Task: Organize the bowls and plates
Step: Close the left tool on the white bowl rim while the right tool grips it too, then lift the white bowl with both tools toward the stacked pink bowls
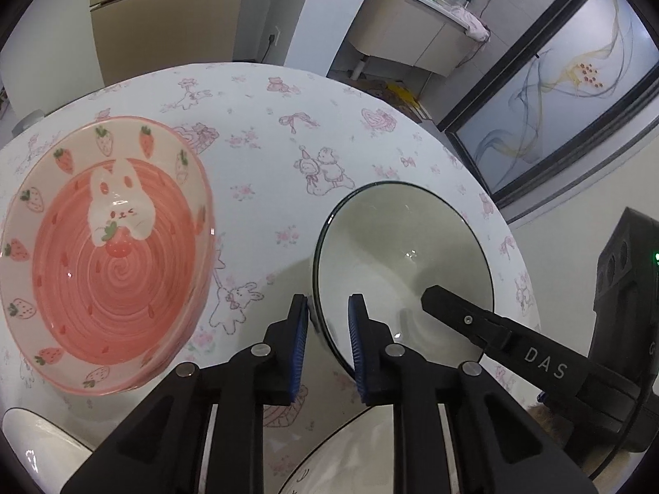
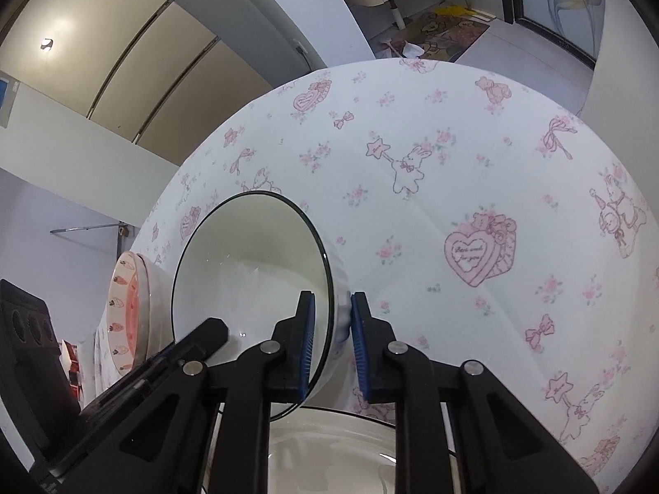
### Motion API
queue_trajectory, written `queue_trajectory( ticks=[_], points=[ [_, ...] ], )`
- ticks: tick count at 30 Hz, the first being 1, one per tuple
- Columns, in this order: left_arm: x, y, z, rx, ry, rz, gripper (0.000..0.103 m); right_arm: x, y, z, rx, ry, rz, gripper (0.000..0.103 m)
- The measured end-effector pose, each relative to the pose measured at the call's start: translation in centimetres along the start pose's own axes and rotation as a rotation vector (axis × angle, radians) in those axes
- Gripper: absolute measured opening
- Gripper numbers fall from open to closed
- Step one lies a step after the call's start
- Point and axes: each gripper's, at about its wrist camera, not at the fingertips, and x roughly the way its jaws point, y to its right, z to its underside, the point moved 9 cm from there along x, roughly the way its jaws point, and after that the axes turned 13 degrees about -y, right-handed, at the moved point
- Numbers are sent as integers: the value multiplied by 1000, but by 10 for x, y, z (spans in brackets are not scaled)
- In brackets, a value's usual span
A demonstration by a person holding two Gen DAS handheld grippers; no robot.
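A white bowl with a thin black rim (image 1: 405, 263) is held tilted over the table; it also shows in the right wrist view (image 2: 251, 271). My left gripper (image 1: 328, 321) straddles its near left rim, and my right gripper (image 2: 333, 321) straddles its right wall, both shut on it. My right gripper shows in the left wrist view as a black finger (image 1: 461, 315) inside the bowl. A pink strawberry-and-rabbit plate (image 1: 103, 255) lies at left; it also shows in the right wrist view (image 2: 127, 317).
A second white black-rimmed dish (image 2: 333, 453) lies under the grippers; it also shows in the left wrist view (image 1: 350, 457). Another white dish (image 1: 37, 448) sits at lower left. The table (image 2: 453, 164) wears a pink-printed white cloth. Cabinets stand behind.
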Motion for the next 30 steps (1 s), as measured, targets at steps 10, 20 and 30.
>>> queue_trajectory(
  ticks=[10,20,30],
  points=[
    [20,4,2,-16,-49,30,26,12,0,1,12,-36,-28,17],
    [33,4,3,-28,-53,30,27,16,3,1,28,-48,-70,17],
    [21,-1,6,-53,-92,32,27,13,-1,3,23,-30,-72,17]
  ],
)
